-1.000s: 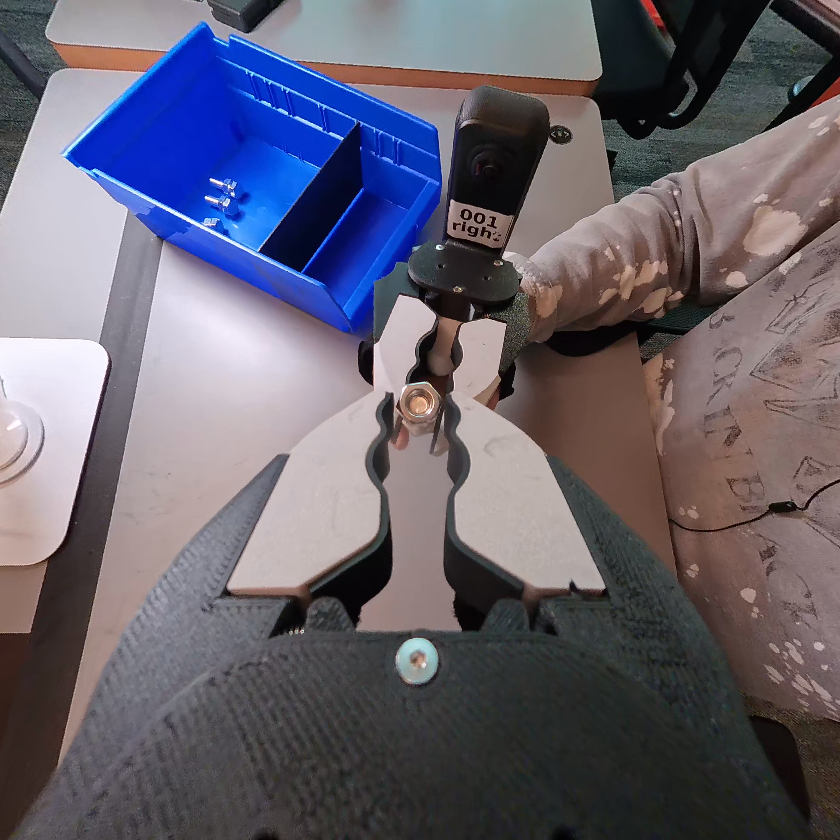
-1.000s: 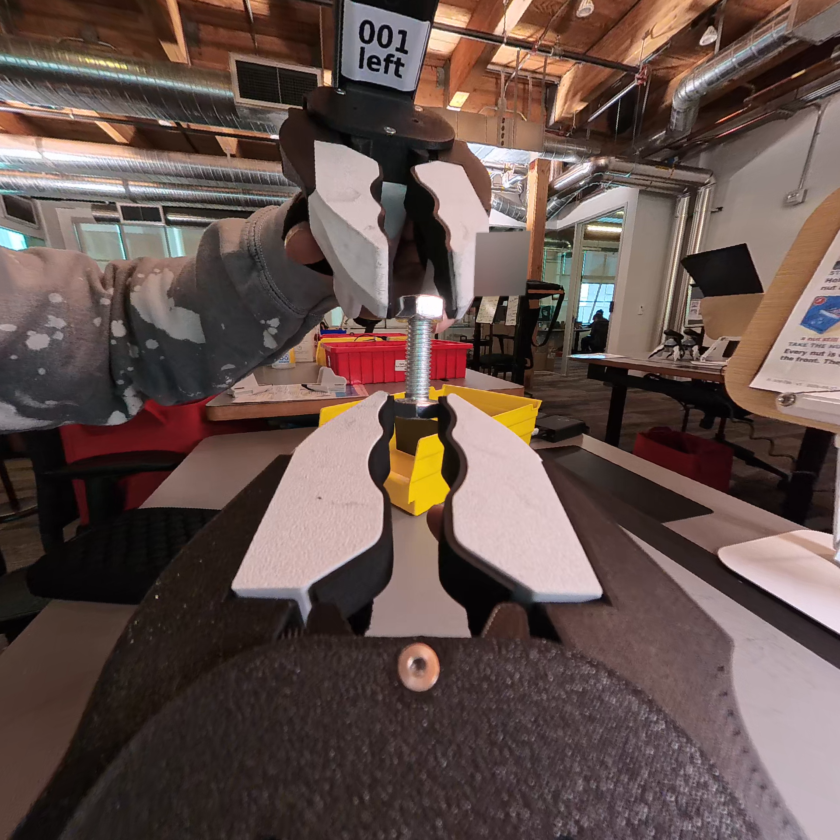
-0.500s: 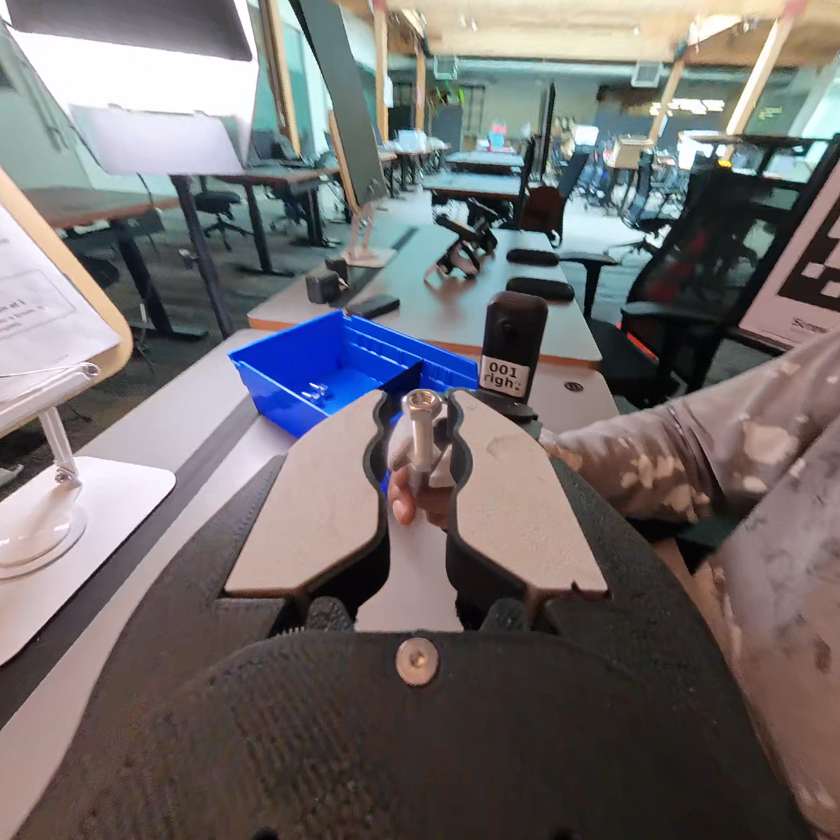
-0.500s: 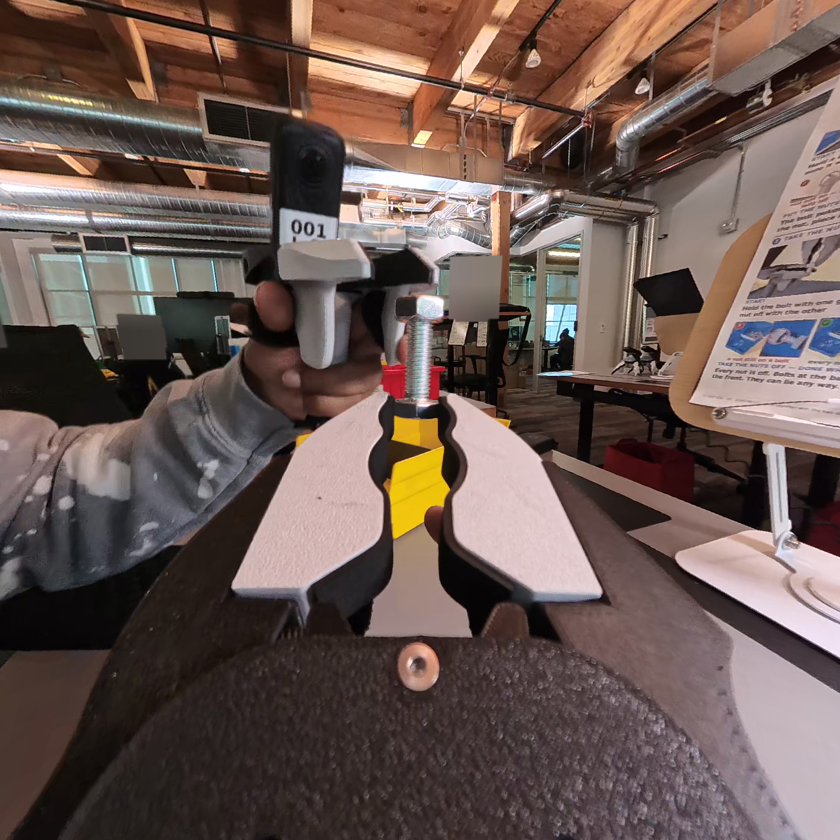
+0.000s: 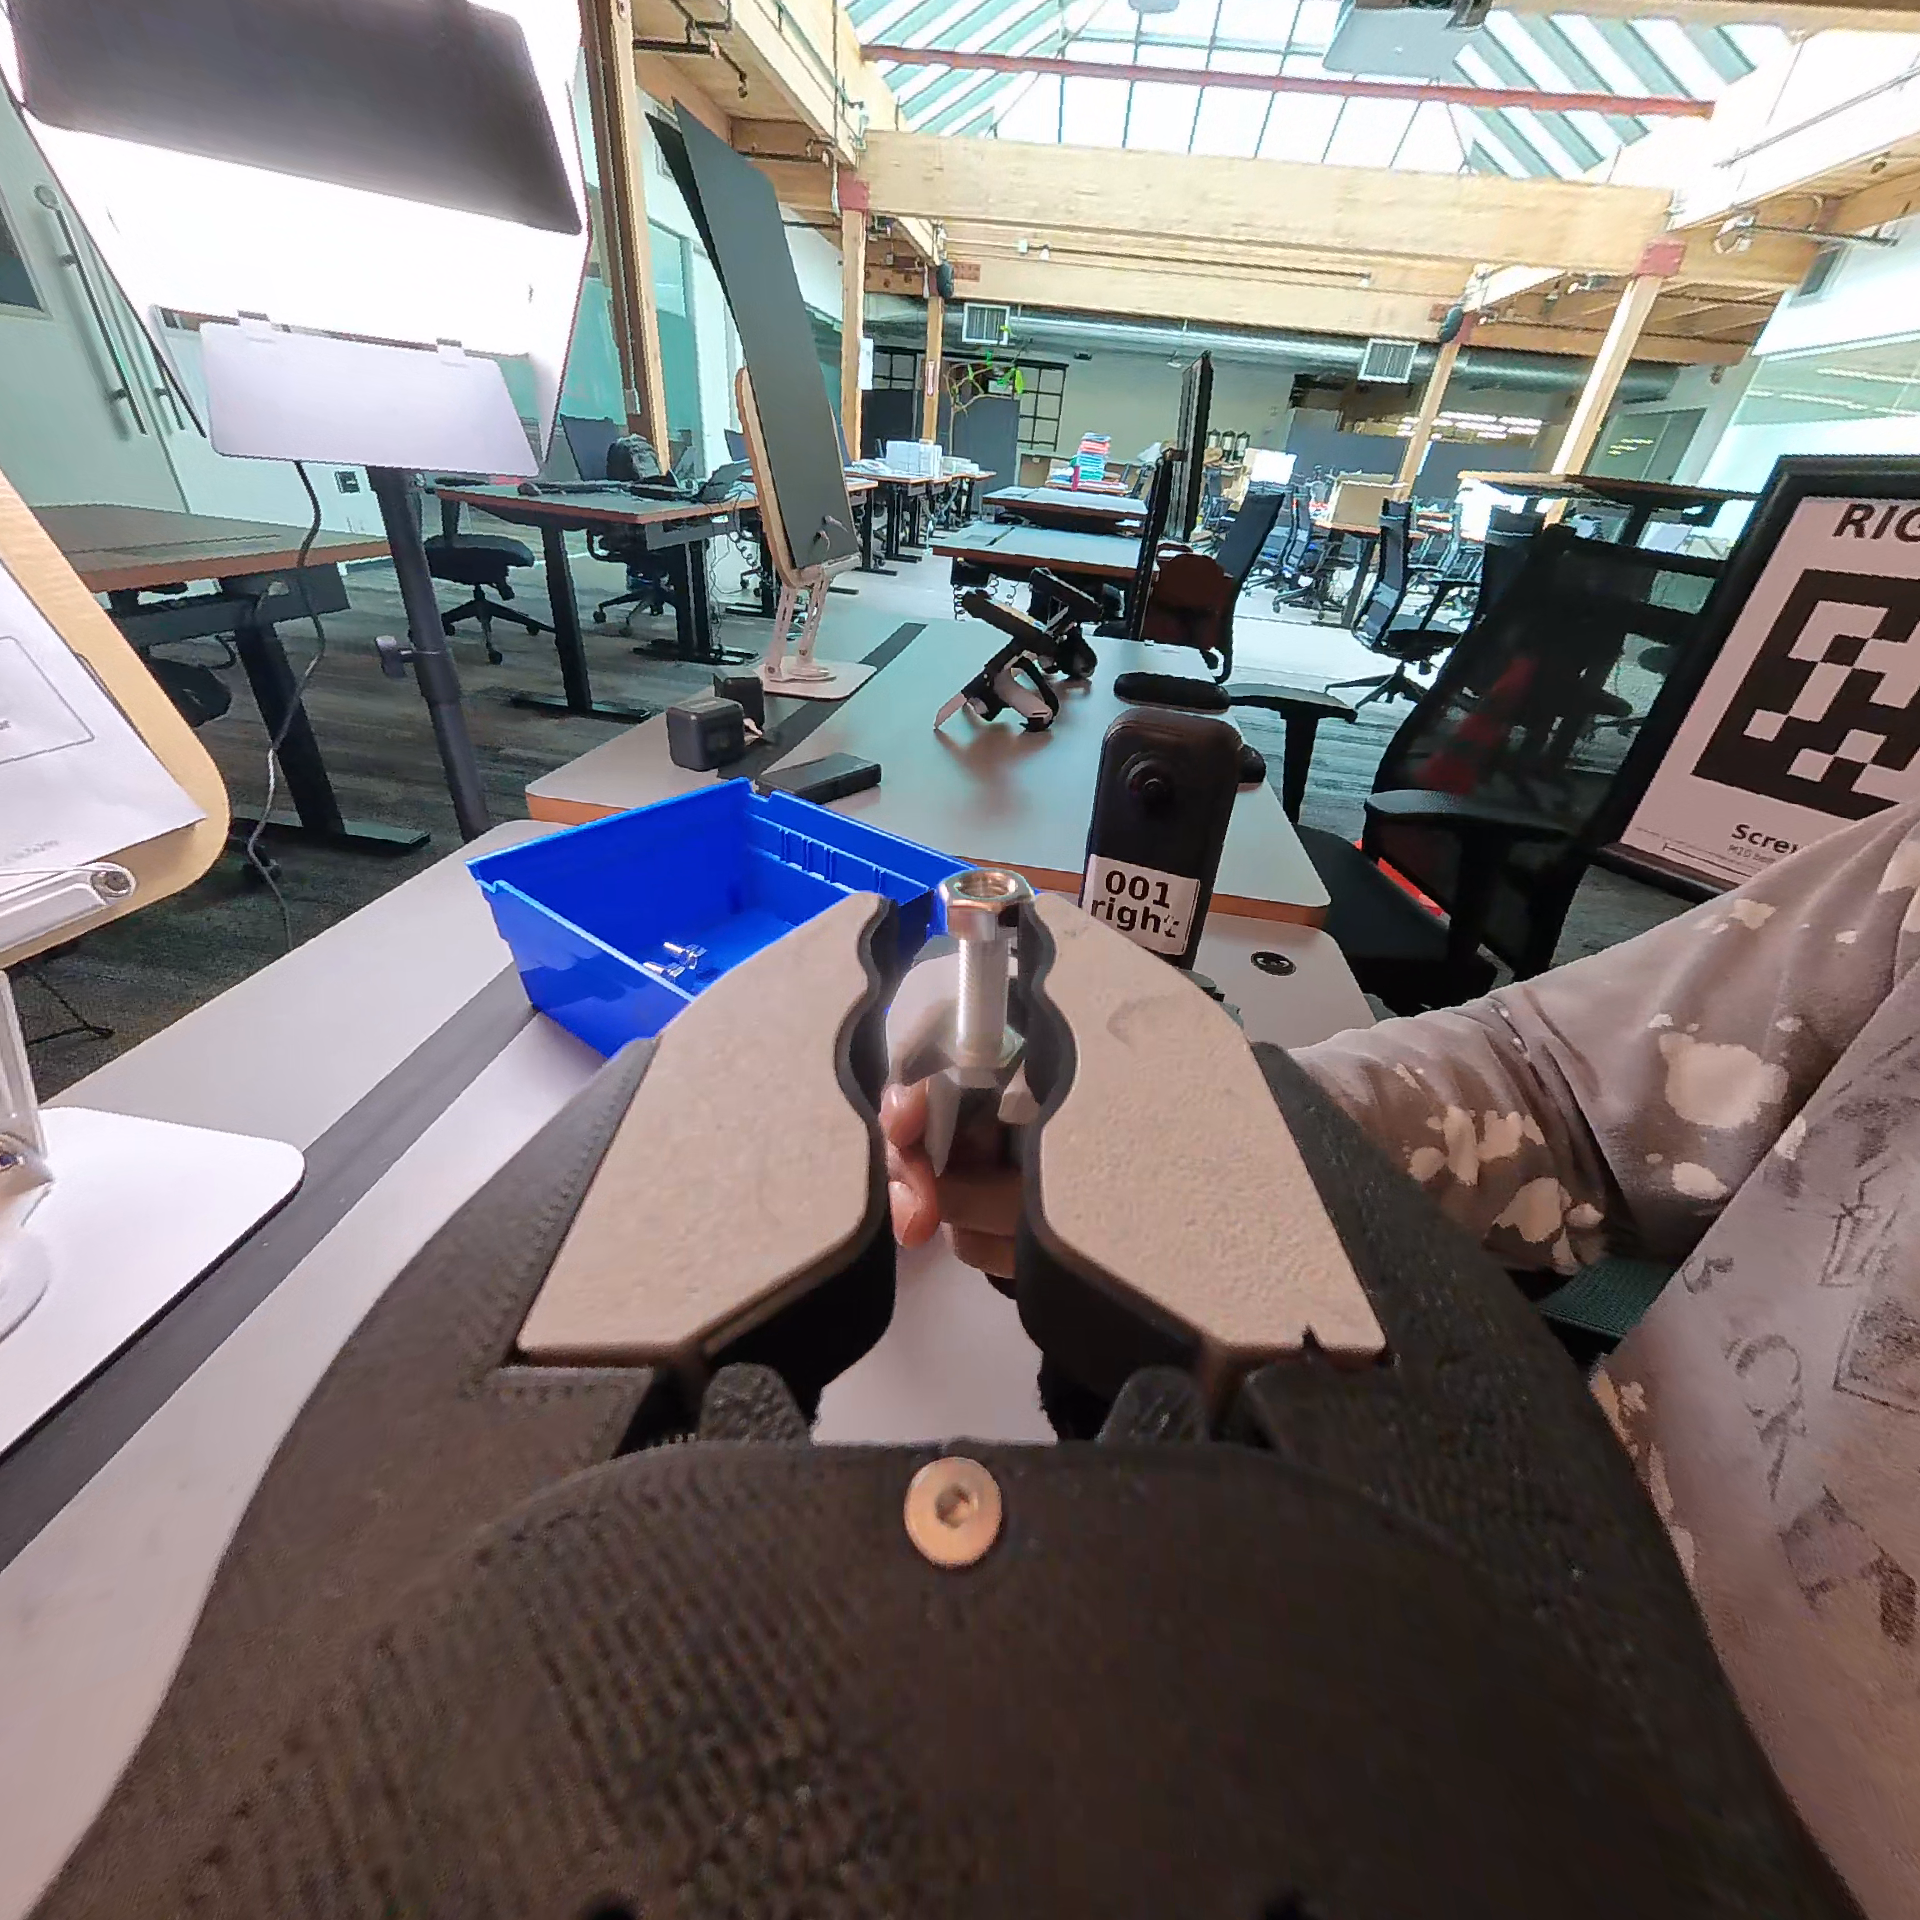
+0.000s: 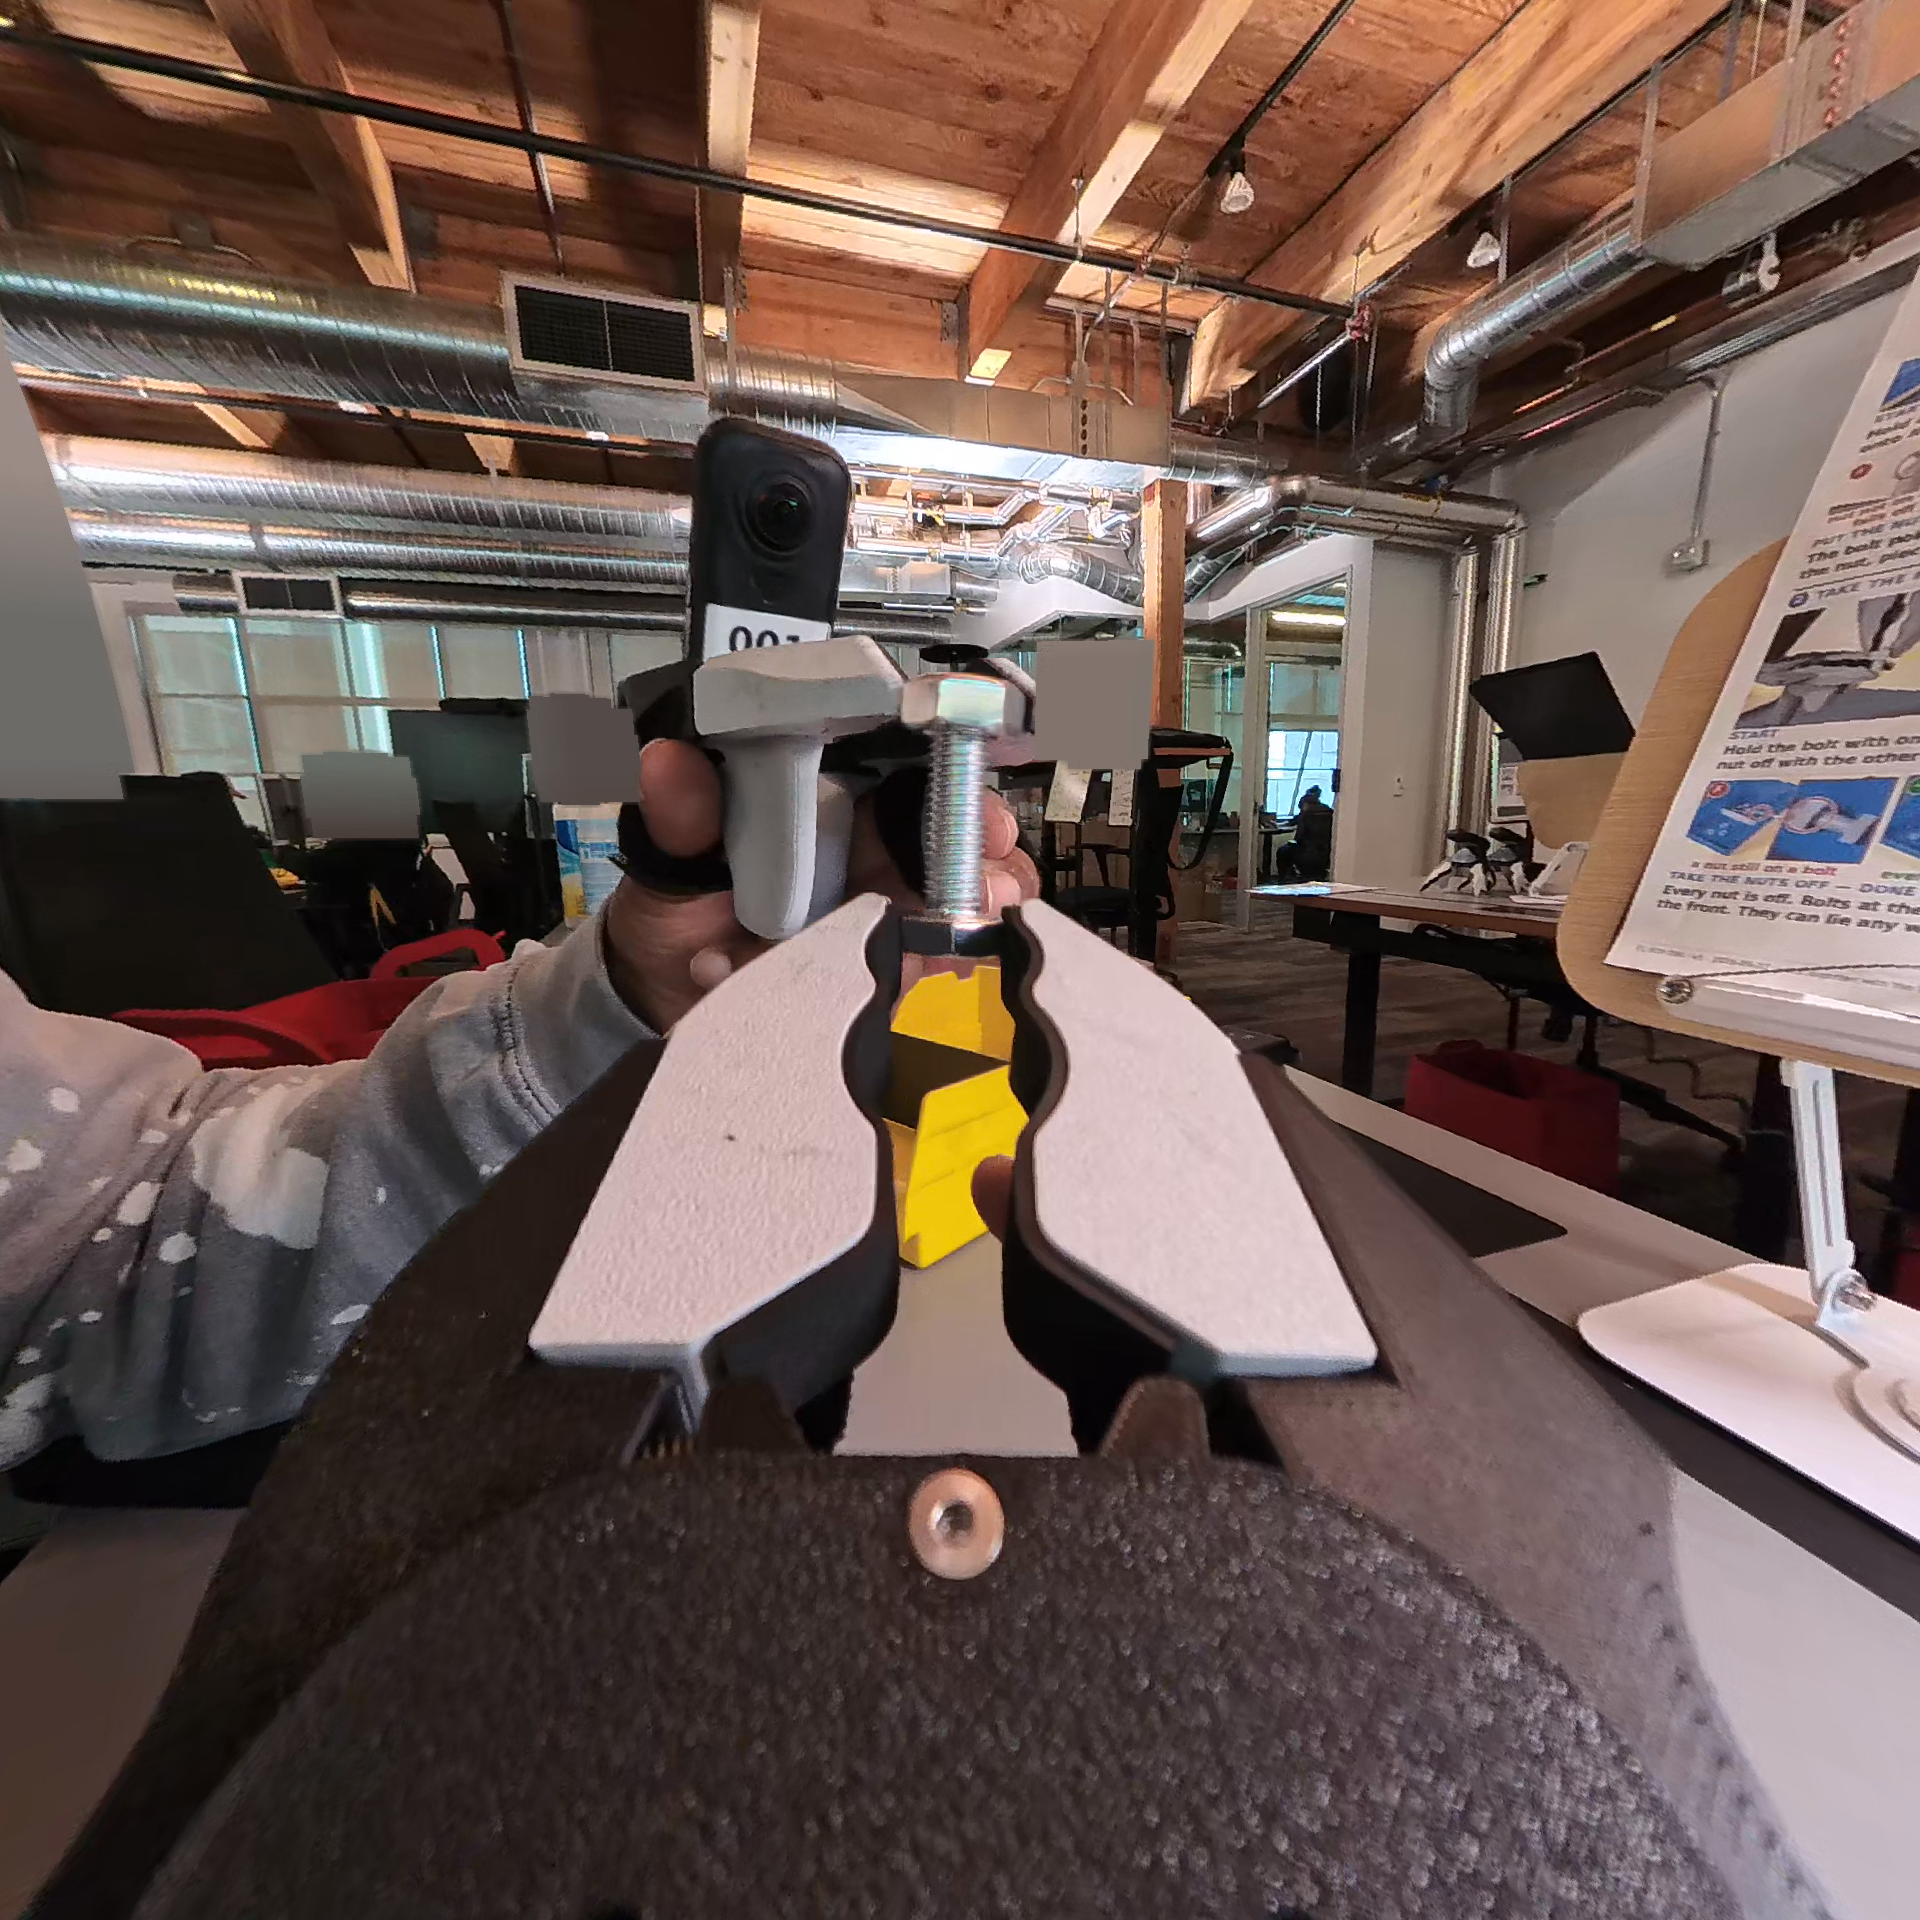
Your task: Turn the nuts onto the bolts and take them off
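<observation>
A silver bolt [image 6: 956, 821] stands upright with a hex nut [image 6: 961, 707] at the top of its thread. My right gripper [image 6: 951, 925] is shut on the bolt head, and a hand shows behind it. My left gripper [image 5: 954, 920] is level and shut on the nut [image 5: 982, 896]. Its grey finger [image 6: 790, 691] comes in from the left in the right wrist view. In the left wrist view the bolt [image 5: 977, 987] hangs below the nut, with the right gripper [image 5: 971, 1081] under it.
A blue divided bin [image 5: 623, 914] holding small wing bolts [image 5: 681, 951] sits on the grey table [image 5: 312, 1039] beyond the left gripper. A yellow bin [image 6: 951, 1132] lies behind the right gripper. An instruction board on a white stand [image 6: 1766, 831] is at the right. My two grippers' fingertips are within a few centimetres of each other.
My left gripper has swung from pointing straight down onto the bolt's top to lying level beside it, still closed at the nut. The right gripper and bolt have stayed nearly still.
</observation>
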